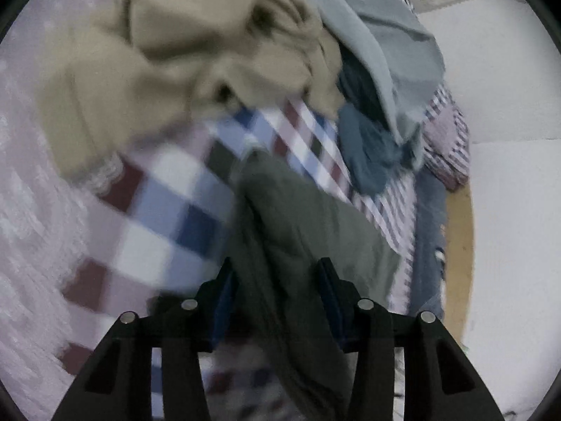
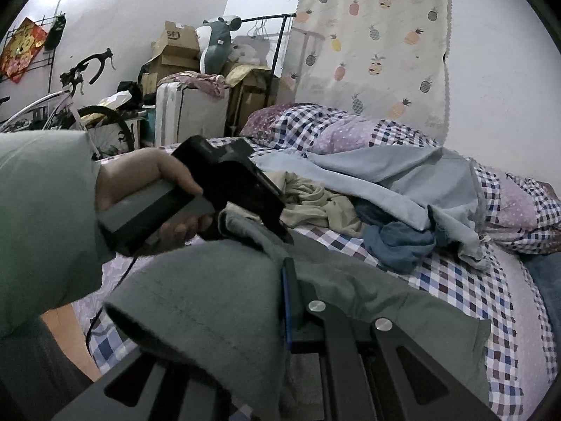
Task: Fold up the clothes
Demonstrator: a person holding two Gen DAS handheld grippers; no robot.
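- The grey-green garment point(image 1: 298, 231) hangs between the two grippers above the checked bedspread point(image 1: 147, 217). In the left wrist view it runs from 6 o'clock toward the centre.
- It looks soft, limp and fairly light, perhaps a knit or fleece. It sags in thick folds and will likely slump wherever it is not held. A hem or seam edge seems the better place to hold than the loose middle.
- The left gripper point(image 1: 277, 280) has its blue-padded fingers point(image 1: 224, 291) on either side of a bunched fold. They stand somewhat apart with cloth filling the gap, so it appears to pinch the garment, though the view is blurred.
- In the right wrist view the left gripper point(image 2: 242, 189) sits at about 9 o'clock, gripped by a hand point(image 2: 140, 182) in a pale green sleeve point(image 2: 42, 217), nose tipped down toward the cloth.
- The right gripper point(image 2: 245, 301) is mostly buried: one finger point(image 2: 289, 301) shows, the other lies under the draped fabric point(image 2: 210, 298). It seems to be clamped on the garment's edge.
- The rest of the laundry lies well apart: a beige garment point(image 1: 168, 63) at 11 o'clock, a light blue sheet point(image 1: 378, 35) at 1 o'clock, and a teal piece point(image 1: 368, 147) toward 3 o'clock.
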